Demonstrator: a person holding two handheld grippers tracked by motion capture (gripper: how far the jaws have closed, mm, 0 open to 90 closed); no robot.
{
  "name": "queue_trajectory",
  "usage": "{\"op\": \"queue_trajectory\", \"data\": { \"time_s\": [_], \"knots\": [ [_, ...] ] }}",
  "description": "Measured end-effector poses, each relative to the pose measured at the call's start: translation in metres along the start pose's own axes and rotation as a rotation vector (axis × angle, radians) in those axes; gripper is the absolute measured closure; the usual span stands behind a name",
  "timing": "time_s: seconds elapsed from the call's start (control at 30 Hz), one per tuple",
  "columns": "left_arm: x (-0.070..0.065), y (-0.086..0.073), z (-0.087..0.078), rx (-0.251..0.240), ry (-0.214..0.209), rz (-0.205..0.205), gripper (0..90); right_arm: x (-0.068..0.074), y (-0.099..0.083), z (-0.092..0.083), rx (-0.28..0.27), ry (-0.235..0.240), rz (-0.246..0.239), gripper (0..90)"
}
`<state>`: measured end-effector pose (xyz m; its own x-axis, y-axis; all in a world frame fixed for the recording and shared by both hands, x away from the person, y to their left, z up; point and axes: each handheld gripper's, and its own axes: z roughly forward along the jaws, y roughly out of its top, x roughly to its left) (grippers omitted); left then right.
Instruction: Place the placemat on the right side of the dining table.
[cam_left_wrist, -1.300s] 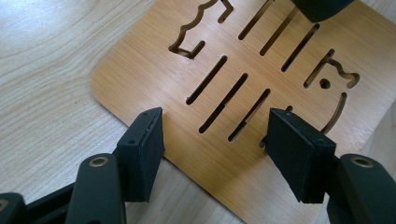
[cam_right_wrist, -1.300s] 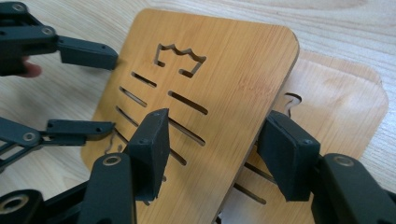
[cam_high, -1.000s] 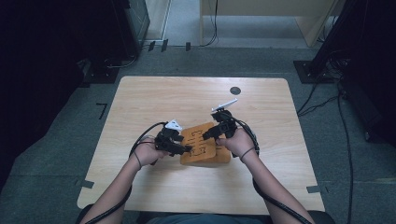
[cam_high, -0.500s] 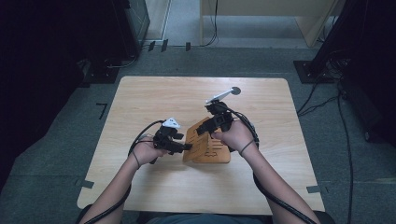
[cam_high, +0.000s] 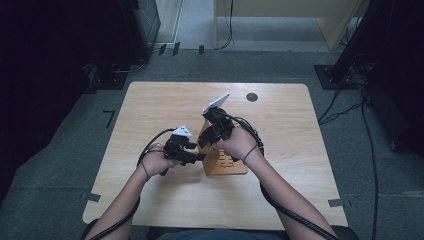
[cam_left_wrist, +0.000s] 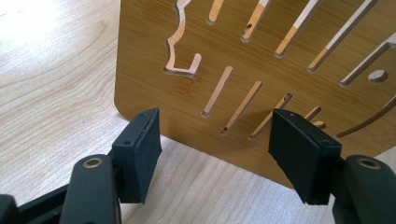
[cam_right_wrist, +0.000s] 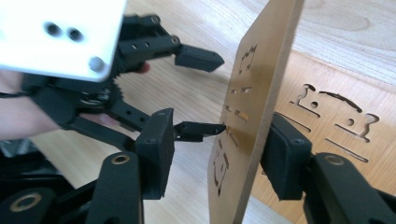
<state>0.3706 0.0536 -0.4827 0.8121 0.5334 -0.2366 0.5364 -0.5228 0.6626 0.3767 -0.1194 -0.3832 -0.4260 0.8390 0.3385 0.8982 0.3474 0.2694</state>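
While tilted up, slotted panel

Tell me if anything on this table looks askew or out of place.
One slotted bamboo panel stands up on edge, tilted, instead of lying flat like the panel beside it. It sits between the open right tongs, while the open left tongs face its lower edge.
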Motion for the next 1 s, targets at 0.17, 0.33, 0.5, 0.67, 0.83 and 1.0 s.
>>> {"op": "queue_trajectory", "data": {
  "time_s": [0.17, 0.33, 0.5, 0.67, 0.83, 1.0],
  "knots": [
    [0.001, -0.001, 0.0, 0.0, -0.002, -0.003, 33.0, 0.002, 0.004, 0.016, 0.032, -0.029, 0.0, 55.1],
    [0.002, -0.001, 0.0, 0.003, -0.001, -0.002, 32.3, -0.001, 0.005, 0.028, 0.042, -0.037, 0.006, 60.6],
    [0.002, -0.001, 0.0, 0.004, 0.004, -0.001, 32.4, -0.007, 0.006, 0.035, 0.048, -0.021, 0.022, 65.5],
    [0.002, -0.002, 0.001, 0.01, 0.004, 0.002, 32.3, -0.013, 0.006, 0.039, 0.052, -0.013, 0.02, 72.8],
    [0.004, -0.003, -0.001, 0.015, 0.0, -0.001, 31.4, -0.023, 0.007, 0.038, 0.062, 0.037, 0.074, 85.1],
    [0.007, -0.003, -0.008, 0.001, 0.002, 0.019, 29.3, -0.018, 0.008, 0.035, 0.067, 0.067, 0.065, 87.4]
  ]
}}
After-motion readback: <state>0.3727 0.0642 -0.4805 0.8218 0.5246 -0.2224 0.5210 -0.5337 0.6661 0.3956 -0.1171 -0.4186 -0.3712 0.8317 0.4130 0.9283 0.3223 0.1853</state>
